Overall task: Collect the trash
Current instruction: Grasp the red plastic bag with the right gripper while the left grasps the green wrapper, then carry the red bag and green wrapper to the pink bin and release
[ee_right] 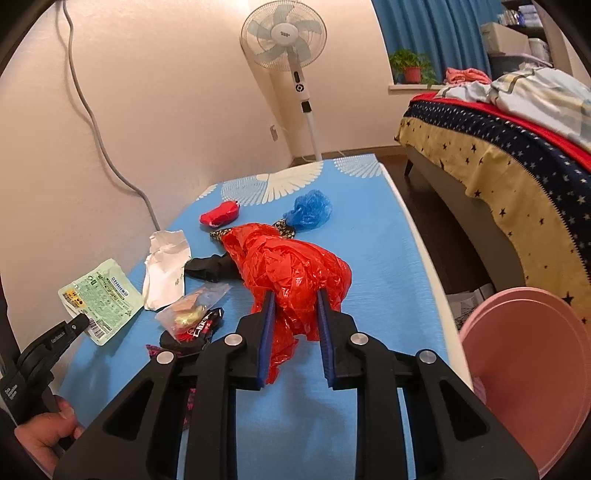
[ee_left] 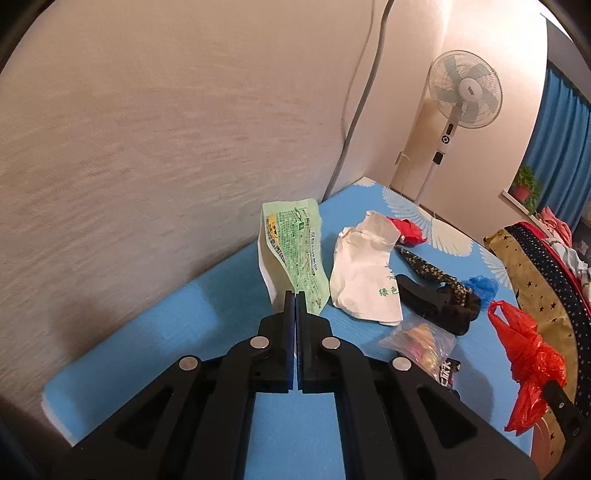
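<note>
Early on: left tool [ee_left: 295, 300] clamped tight on flat green printed wrapper [ee_left: 295, 251], right tool [ee_right: 294, 308] pinching crumpled red plastic bag [ee_right: 291, 266], both apparently lifted off blue worktop [ee_right: 369, 258], where white paper bag [ee_right: 166, 273], blue plastic wad [ee_right: 310, 208] and snack packets [ee_right: 192, 306] remain.

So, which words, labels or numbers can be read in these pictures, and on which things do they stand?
"绿色": green print on the white paper bag.
Green wrapper: dense print and barcode, too small to read.
Black snack wrapper: white characters, blurred.
Fan hub and left gripper lettering: too small.
</note>
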A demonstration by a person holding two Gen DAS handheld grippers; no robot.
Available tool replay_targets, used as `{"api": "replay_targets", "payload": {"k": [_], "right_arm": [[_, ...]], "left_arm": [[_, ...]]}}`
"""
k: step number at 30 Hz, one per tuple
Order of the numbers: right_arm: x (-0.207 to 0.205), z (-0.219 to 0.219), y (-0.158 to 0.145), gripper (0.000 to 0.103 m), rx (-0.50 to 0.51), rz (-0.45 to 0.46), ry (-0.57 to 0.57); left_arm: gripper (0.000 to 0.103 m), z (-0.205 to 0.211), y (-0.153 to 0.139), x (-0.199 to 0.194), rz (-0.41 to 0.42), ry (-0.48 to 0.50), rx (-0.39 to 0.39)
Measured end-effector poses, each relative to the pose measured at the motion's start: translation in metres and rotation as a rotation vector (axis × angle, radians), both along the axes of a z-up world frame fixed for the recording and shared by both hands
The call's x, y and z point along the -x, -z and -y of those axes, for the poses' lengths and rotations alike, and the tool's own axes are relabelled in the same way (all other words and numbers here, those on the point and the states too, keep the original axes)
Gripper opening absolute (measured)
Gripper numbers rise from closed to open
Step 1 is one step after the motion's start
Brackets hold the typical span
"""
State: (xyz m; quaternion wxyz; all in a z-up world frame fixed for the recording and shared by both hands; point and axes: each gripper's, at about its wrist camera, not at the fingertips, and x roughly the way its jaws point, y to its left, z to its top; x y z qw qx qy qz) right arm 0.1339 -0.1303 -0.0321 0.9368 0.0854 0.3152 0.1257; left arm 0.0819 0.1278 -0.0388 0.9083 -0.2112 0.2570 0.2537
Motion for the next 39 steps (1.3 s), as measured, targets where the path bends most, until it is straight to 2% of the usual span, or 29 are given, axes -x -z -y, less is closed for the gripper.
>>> {"api": "replay_targets", "payload": {"k": [14,25,39], "right_arm": [[0.046,0.031,-0.034,0.022,0.012,0.083,0.057],[0.072,0.056,-0.056,0.022,0.019,0.136,0.114],[0.090,0.090,-0.068,0.022,0.035,0.165,0.200]], "left_arm": [[0.000,0.031,-0.033,0.036,0.053,0.084,-0.066],[0.000,0.070,-0.052,0.054,0.086,0.228,-0.119],[0.000,0.118,-0.058,0.050,0.117,0.398,-0.137]]}}
